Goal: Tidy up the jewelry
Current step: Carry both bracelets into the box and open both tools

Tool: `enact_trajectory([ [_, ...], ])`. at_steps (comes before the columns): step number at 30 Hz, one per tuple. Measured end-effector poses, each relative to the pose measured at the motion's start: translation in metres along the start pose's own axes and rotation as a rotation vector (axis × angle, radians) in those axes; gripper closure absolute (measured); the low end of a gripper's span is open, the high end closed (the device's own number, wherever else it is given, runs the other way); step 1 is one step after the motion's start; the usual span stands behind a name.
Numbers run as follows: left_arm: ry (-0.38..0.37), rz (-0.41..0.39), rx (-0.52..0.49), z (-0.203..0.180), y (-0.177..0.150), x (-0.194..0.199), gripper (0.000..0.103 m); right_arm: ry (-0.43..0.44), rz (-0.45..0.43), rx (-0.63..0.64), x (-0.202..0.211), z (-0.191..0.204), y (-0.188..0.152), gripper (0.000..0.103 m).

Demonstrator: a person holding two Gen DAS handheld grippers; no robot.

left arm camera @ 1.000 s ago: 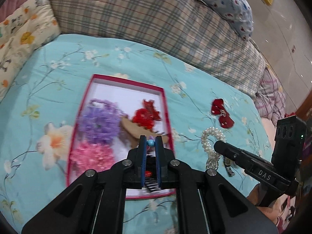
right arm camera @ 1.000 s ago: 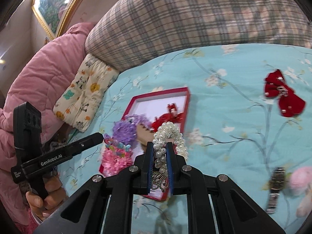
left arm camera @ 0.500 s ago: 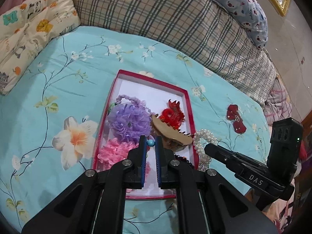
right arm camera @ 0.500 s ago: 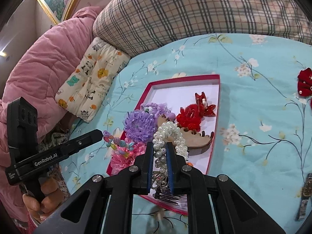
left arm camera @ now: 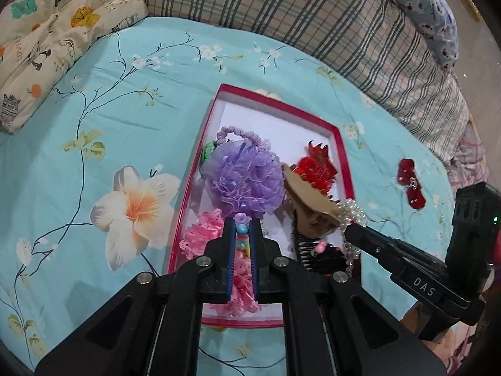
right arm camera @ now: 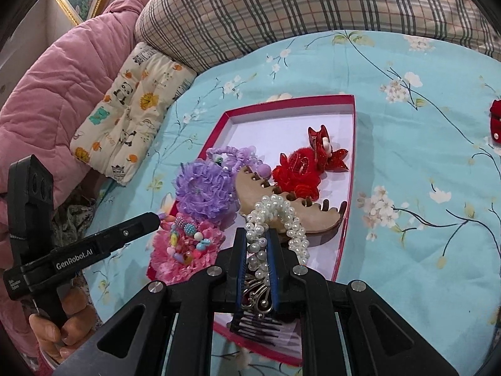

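A red-rimmed white box lies on the floral bedspread. It holds a purple scrunchie, a pink scrunchie, a beige claw clip, a red flower clip and a black comb. My left gripper is shut on a colourful bead strand over the pink scrunchie. Over the box's near right part my right gripper is shut on a pearl bracelet.
A red bow lies on the bedspread right of the box. A plaid pillow runs along the back, with a cartoon-print cushion and a pink quilt to the left. A hand holds the left gripper.
Both grippers have come down and in over the box, still holding the beads and the pearls. The box now looks nearer and sits under both tips.
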State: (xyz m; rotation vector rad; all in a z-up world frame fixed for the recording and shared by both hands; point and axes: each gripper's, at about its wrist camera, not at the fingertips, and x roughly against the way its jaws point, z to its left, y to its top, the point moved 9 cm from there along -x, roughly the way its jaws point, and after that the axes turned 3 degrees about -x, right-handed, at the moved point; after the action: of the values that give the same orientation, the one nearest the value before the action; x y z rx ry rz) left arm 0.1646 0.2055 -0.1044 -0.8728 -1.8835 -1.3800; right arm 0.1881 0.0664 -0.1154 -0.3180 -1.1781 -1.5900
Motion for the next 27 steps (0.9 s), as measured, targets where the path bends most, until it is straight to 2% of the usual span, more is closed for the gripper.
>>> enact_trajectory([
  [9, 0.051, 0.037, -0.014, 0.006, -0.004, -0.02, 0.096, -0.017, 0.03, 0.005, -0.018, -0.005, -0.005, 0.091],
  [13, 0.051, 0.049, -0.008, 0.009, -0.007, -0.026, 0.096, -0.018, 0.038, 0.0, -0.021, -0.009, -0.007, 0.087],
  [27, 0.079, 0.059, -0.02, 0.009, -0.009, -0.029, 0.096, -0.019, 0.036, 0.011, -0.02, -0.007, -0.007, 0.086],
])
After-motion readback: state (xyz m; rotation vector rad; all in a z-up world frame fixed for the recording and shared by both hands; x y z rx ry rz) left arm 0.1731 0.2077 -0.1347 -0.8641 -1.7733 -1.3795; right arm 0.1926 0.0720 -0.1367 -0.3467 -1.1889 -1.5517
